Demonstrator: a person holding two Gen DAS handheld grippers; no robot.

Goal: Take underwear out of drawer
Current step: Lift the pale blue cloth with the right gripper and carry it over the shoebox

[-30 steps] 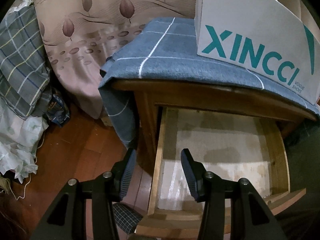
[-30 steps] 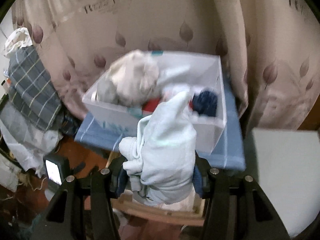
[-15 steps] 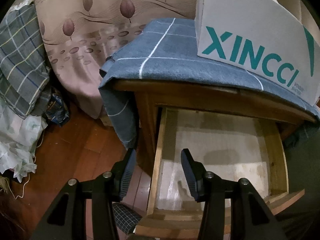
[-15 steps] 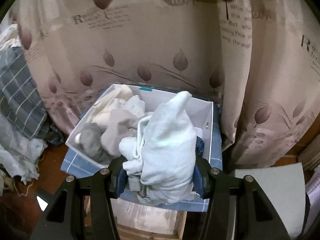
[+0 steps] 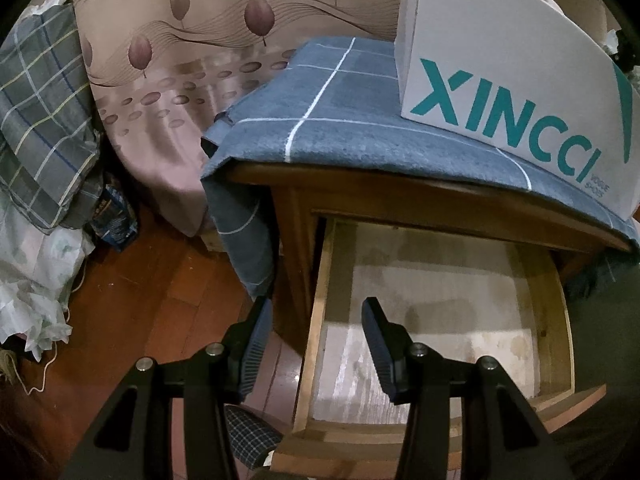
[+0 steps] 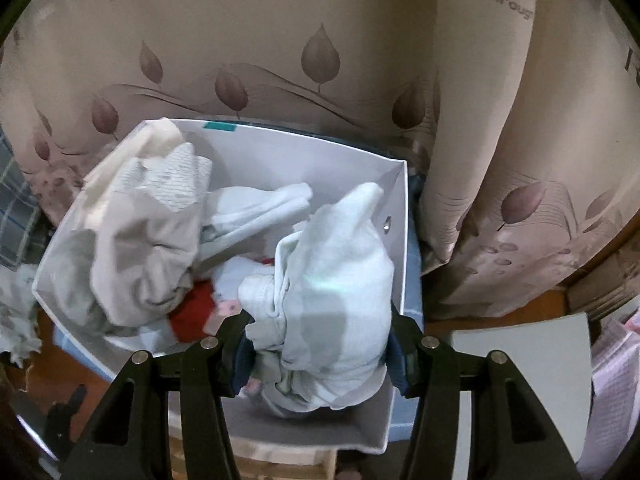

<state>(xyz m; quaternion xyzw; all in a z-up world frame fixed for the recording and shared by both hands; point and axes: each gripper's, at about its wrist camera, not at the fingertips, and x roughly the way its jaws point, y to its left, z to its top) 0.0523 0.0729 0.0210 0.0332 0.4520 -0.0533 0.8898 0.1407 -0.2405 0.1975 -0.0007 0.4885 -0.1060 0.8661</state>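
Now right tongs (image 6: 318,344) over white box (image 6: 396,216), carried up from drawer level a second ago; clamped on pale underwear (image 6: 336,280), bundle hanging above heaped clothes inside. Means underwear out of drawer (image 5: 440,300), drop likely next. Left tongs (image 5: 316,344) unmoved, wide, holding nothing, hovering by drawer's left rim. Drawer pulled out, bare liner showing. Counter (image 5: 360,192) wooden, under blue checked cloth (image 5: 340,128), box on top. Leaf-print curtain (image 6: 280,40) behind, wood floor (image 5: 132,288), plaid bedding at left.
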